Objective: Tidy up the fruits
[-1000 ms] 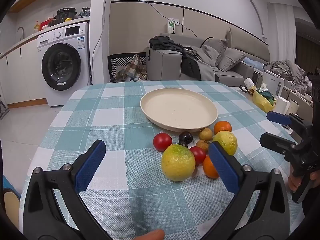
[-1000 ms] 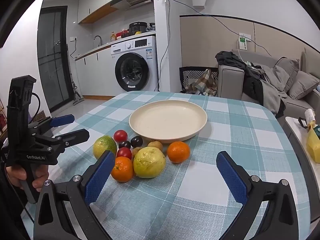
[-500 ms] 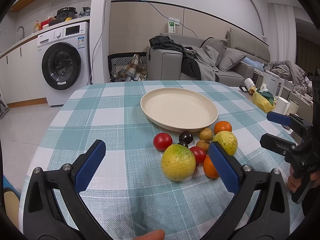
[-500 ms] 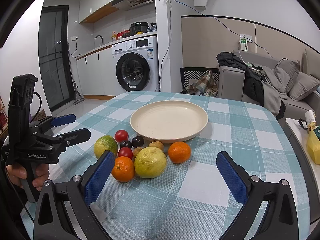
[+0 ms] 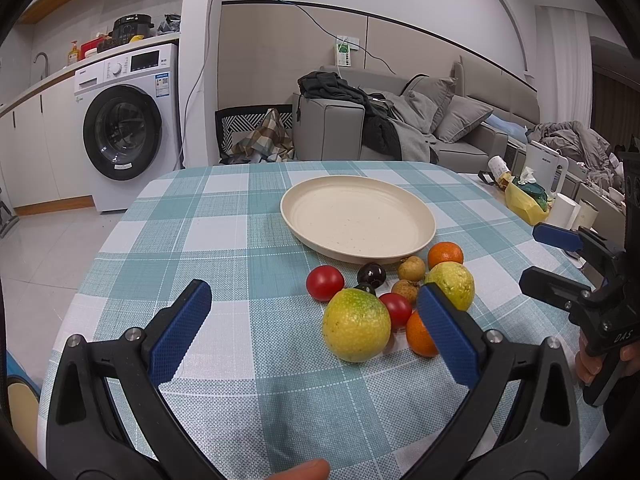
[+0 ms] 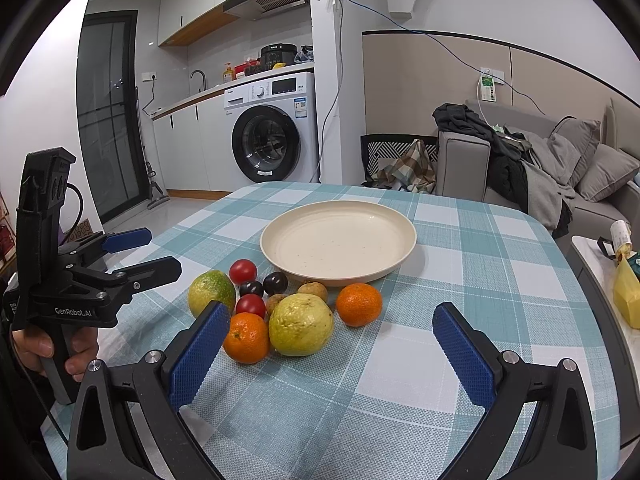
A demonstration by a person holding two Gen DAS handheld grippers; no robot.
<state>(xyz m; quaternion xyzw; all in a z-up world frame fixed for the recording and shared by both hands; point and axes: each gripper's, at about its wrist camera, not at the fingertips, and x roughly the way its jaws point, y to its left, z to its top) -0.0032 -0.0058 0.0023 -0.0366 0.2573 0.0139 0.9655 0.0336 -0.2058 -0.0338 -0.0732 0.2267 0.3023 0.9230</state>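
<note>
Right wrist view drifting slightly closer to fruit pile (image 6: 280, 308); right gripper (image 6: 326, 354) and left gripper (image 5: 314, 332) both spread wide, holding nothing. Plate (image 6: 400, 254) ahead sitting bare, sorting not starting yet.

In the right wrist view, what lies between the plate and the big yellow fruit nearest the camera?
A small brown fruit sits between the cream plate and the big yellow fruit, close to the plate's near rim; the right wrist view shows it.
</note>
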